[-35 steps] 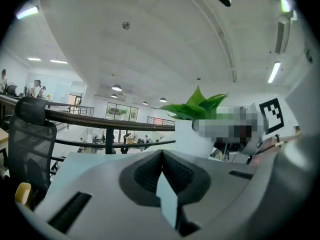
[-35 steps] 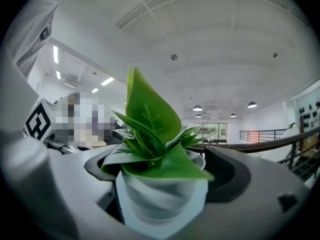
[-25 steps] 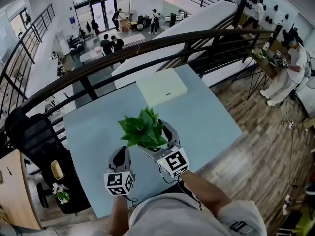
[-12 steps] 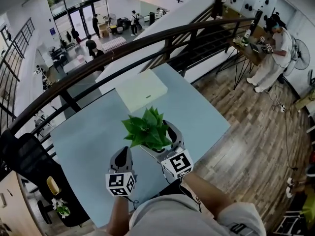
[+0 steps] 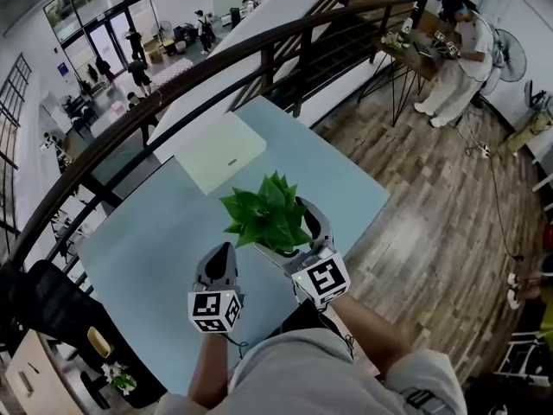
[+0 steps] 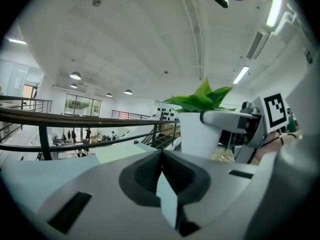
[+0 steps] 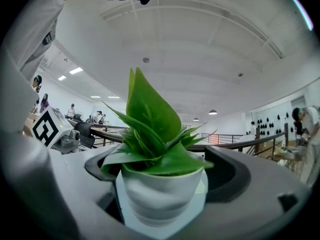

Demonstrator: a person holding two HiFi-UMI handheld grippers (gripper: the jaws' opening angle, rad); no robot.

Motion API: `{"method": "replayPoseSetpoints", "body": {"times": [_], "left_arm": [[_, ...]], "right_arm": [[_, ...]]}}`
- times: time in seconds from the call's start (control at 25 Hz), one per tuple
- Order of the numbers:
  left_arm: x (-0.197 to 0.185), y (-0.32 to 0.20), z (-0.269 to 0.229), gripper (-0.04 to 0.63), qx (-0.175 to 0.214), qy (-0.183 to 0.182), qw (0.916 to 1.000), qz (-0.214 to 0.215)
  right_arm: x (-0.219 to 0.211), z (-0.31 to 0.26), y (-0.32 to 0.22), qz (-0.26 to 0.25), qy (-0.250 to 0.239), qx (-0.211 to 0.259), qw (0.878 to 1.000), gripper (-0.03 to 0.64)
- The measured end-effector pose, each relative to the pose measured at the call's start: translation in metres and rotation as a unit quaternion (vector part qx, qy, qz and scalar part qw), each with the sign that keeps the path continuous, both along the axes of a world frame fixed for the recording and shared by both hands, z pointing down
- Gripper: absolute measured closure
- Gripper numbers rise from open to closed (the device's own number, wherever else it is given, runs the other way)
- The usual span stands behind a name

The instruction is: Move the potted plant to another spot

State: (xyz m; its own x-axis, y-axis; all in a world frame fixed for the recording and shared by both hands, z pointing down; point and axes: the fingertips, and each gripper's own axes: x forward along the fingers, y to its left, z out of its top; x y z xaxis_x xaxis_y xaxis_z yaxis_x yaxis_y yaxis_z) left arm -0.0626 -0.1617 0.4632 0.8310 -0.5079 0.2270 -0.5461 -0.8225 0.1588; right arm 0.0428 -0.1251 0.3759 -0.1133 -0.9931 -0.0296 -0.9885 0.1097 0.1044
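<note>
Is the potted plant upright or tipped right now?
Upright: the potted plant stands straight between the jaws of the right gripper, rim level and leaves pointing up. The left gripper view shows its pot vertical too.

Pale blue table (image 5: pixel 155 232) by a dark curved railing (image 5: pixel 186 87), wood floor (image 5: pixel 432 223) on the right, glass doors (image 5: pixel 105 35) far below, ceiling lights (image 6: pixel 75 75) glowing overhead.

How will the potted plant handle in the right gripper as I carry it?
The potted plant has a smooth white pot, so it may slip in the right gripper. Its leaves rise well above the jaws, so it could tip if tilted. They look bendy, not stiff.
</note>
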Motion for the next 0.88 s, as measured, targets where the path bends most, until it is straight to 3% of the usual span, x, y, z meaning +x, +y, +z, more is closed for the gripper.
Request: {"method": "replayPoseSetpoints", "body": {"times": [0.52,0.72,0.88], "left_arm": [[0.091,0.018,0.004,0.583,-0.003,-0.018,0.9961,0.087],[0.15,0.03,0.018,0.583,-0.013,-0.04,0.9939,0.102],[0.163,0.028,0.029,0.583,-0.023,-0.051,0.9927,0.107]], "right_arm": [[0.091,-0.001,0.033,0.083,-0.007,-0.001,0.997,0.107],[0.163,0.015,0.051,0.114,-0.017,-0.01,0.993,0.107],[0.182,0.028,0.051,0.123,-0.03,-0.025,0.992,0.107]]}}
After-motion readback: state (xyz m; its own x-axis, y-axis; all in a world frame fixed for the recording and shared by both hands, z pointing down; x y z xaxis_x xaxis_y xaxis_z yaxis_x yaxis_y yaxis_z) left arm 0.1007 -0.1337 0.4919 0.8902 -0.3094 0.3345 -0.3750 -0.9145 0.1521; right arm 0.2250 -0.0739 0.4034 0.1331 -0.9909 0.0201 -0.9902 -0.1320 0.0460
